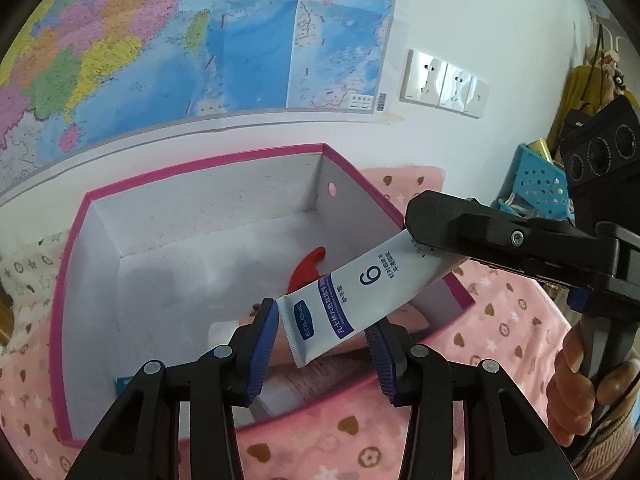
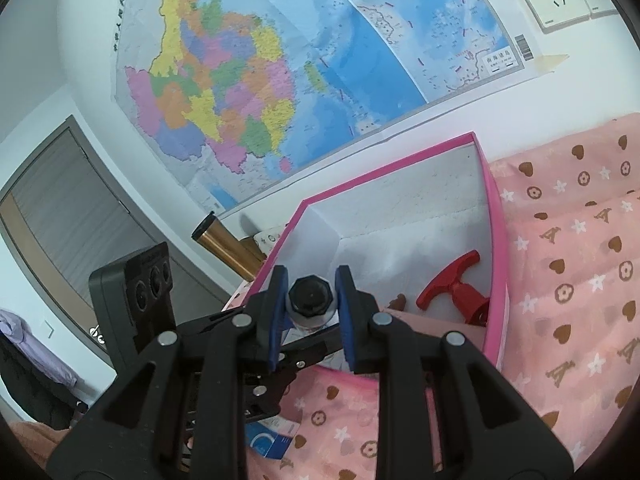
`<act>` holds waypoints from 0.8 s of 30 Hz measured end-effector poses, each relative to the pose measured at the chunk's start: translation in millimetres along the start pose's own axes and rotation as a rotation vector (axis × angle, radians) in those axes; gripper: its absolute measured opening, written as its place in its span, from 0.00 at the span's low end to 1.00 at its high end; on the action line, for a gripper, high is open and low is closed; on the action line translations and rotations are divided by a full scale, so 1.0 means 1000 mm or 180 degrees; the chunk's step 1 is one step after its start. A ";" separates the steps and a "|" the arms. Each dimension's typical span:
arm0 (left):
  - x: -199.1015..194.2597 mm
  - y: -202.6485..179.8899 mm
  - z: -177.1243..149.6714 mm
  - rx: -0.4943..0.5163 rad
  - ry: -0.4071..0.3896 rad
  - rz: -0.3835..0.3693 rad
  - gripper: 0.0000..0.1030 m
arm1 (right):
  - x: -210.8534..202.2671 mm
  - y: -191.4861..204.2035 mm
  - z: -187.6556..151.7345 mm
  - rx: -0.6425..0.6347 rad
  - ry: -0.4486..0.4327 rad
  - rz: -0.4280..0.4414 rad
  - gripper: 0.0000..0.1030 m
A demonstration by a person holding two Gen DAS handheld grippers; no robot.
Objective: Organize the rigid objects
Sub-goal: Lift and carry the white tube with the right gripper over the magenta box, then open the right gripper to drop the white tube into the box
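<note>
Left wrist view: right gripper (image 1: 416, 236) is clamped on the cap end of the hand cream tube (image 1: 352, 296), long axis slanting down over the pink box (image 1: 208, 172). Crimped end sits between the left gripper (image 1: 326, 344) pads, spread apart, not touching, so left's nearer that end.

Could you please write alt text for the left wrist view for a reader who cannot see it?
The right hand-held gripper holds a white tube by its cap end over an open pink box, the tube's crimped end between the open left hand-held gripper's blue pads without touching them. A red handled part lies in the box, which sits on pink patterned cloth below a wall map.
</note>
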State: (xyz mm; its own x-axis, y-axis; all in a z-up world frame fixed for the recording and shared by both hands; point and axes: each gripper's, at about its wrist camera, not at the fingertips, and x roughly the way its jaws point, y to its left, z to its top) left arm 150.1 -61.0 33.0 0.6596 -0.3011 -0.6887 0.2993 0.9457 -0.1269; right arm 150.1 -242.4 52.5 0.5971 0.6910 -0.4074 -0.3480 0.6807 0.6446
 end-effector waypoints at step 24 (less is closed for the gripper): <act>0.029 -0.005 -0.003 0.0096 0.0157 0.0247 0.43 | 0.017 -0.034 0.000 -0.0125 0.0107 -0.0766 0.35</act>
State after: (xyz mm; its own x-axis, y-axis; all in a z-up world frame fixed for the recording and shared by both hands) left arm 166.0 -74.2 11.5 0.6471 -0.2199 -0.7300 0.2697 0.9616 -0.0507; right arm 171.9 -254.3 23.3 0.6421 0.5150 -0.5679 -0.2267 0.8352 0.5010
